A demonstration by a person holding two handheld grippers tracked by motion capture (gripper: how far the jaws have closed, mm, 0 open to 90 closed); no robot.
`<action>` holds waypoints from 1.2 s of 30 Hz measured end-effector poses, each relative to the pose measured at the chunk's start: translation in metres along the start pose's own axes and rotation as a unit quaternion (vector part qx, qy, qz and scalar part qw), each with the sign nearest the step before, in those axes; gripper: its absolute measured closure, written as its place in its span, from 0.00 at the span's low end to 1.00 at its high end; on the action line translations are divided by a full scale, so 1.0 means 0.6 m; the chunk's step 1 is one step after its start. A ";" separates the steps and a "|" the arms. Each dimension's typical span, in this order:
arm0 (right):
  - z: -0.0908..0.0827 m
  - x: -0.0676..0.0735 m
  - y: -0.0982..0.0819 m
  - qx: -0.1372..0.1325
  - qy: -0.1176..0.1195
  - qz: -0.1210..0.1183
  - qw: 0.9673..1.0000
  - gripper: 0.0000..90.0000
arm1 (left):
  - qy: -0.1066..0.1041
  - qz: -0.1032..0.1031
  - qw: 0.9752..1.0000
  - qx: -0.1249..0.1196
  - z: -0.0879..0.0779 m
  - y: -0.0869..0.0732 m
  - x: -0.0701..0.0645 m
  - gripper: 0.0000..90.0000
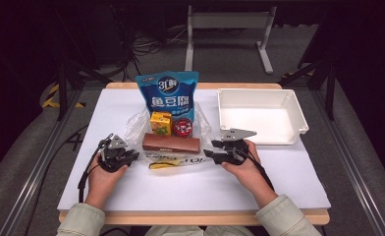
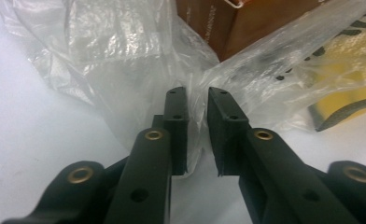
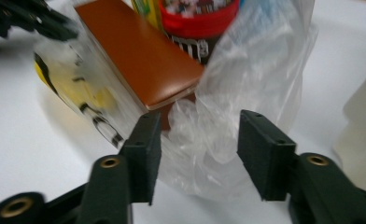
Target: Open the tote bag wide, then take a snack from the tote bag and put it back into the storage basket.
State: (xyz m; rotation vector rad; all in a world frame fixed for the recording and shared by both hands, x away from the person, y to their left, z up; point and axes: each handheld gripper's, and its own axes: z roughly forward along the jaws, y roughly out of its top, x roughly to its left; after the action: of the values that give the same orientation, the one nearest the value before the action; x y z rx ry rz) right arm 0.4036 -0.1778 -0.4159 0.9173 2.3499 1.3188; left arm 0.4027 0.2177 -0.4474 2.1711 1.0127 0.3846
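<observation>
A clear plastic bag lies on the white table, with a flat brown box lying on it. A yellow carton, a red-lidded tub and a blue snack pouch stand behind it. My left gripper is at the bag's left end. Its jaws stand narrowly apart with a fold of the bag between them, not pinched. My right gripper is at the right end, open around bunched bag film, just below the brown box.
A white tray stands at the back right, close beside my right gripper, and its rounded corner appears in the right gripper view. A yellow and black print shows through the bag. Bare table lies in front of both hands.
</observation>
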 end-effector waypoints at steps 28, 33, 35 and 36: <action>-0.048 0.009 0.089 -0.085 0.076 -0.009 0.993 0.40 | -0.066 0.001 0.991 -0.114 -0.064 0.003 -0.001 0.44; -0.036 0.017 0.113 -0.055 0.098 -0.038 0.993 0.42 | -0.068 -0.004 0.991 -0.115 -0.065 0.002 -0.003 0.44; -0.028 0.020 0.122 -0.044 0.102 -0.050 0.993 0.44 | -0.067 -0.003 0.991 -0.117 -0.065 0.002 -0.003 0.44; -0.026 0.021 0.125 -0.042 0.103 -0.053 0.992 0.44 | -0.068 -0.003 0.991 -0.116 -0.066 0.001 -0.004 0.43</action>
State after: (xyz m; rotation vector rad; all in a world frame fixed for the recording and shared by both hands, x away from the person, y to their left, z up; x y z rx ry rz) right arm 0.4150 -0.1516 -0.3440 0.6512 2.4335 1.5200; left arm 0.3810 0.2343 -0.4187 1.9570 0.8538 0.3298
